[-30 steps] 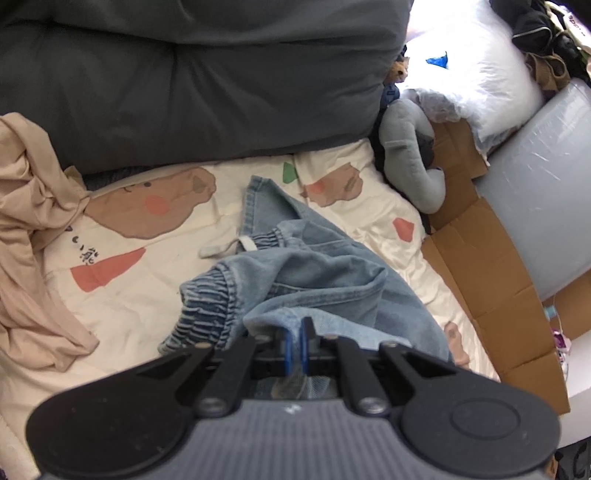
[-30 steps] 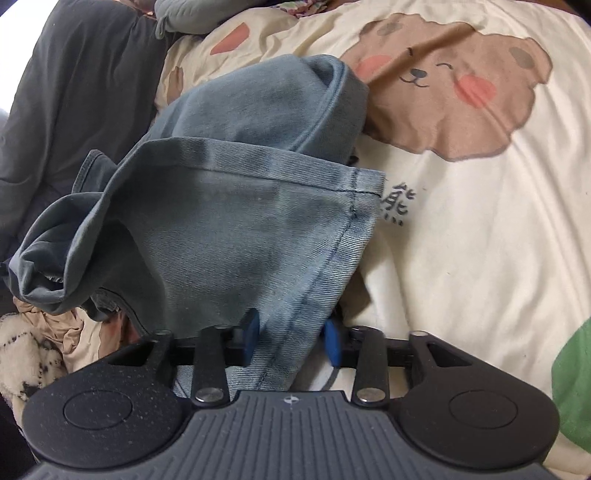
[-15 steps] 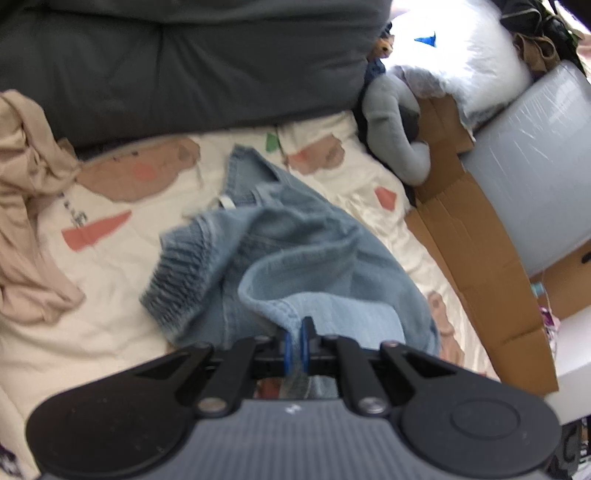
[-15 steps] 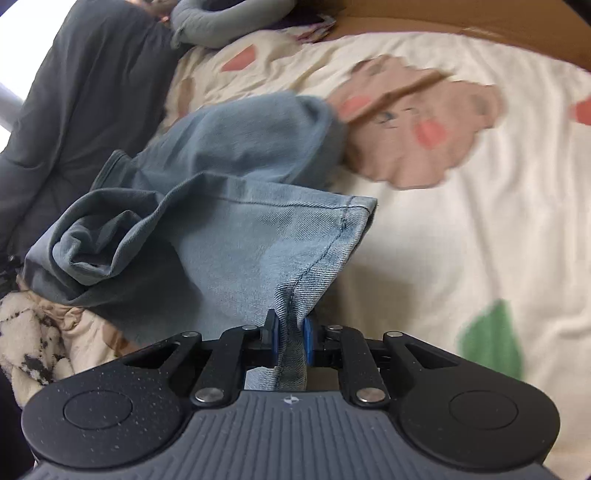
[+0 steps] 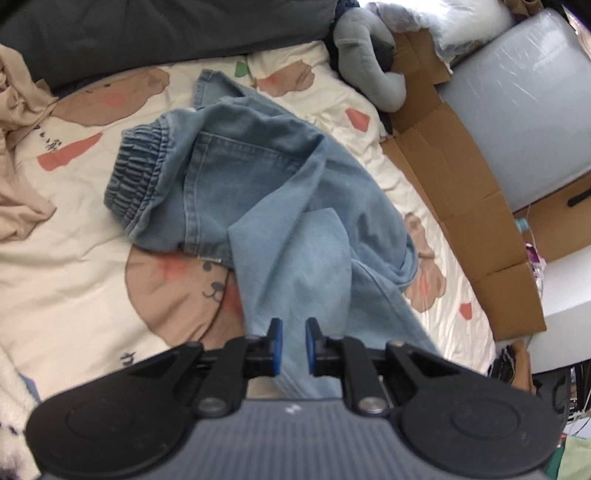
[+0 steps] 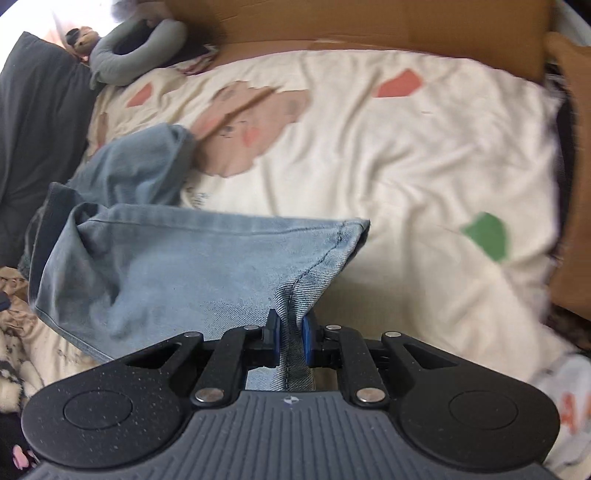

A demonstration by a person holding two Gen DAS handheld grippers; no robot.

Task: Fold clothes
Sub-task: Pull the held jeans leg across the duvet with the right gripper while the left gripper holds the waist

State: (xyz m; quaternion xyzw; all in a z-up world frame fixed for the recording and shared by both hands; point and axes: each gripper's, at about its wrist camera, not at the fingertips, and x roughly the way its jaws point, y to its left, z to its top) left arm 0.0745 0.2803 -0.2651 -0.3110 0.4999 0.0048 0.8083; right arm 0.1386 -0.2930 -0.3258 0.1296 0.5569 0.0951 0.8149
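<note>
A pair of light blue jeans (image 5: 240, 177) lies crumpled on a cream bed sheet (image 5: 74, 266) printed with bears; its elastic waistband sits at the left of the heap. One leg runs toward my left gripper (image 5: 293, 345), whose jaws are opening, with denim in the gap between the blue pads and no pressure on it. In the right wrist view the other leg of the jeans (image 6: 177, 266) hangs spread out, lifted above the sheet (image 6: 406, 184). My right gripper (image 6: 290, 332) is shut on the side seam at its hem.
A dark grey duvet (image 5: 147, 29) lies along the far edge, a beige garment (image 5: 18, 155) at the left. A grey plush (image 5: 373, 62), flattened cardboard (image 5: 461, 192) and a wrapped grey block (image 5: 517, 110) border the right side. Cardboard (image 6: 369, 22) lines the far edge in the right view.
The right gripper closed on the hem seam and lifted it, stretching the leg out. The left gripper pulled its leg back from the heap, and its pads have parted.
</note>
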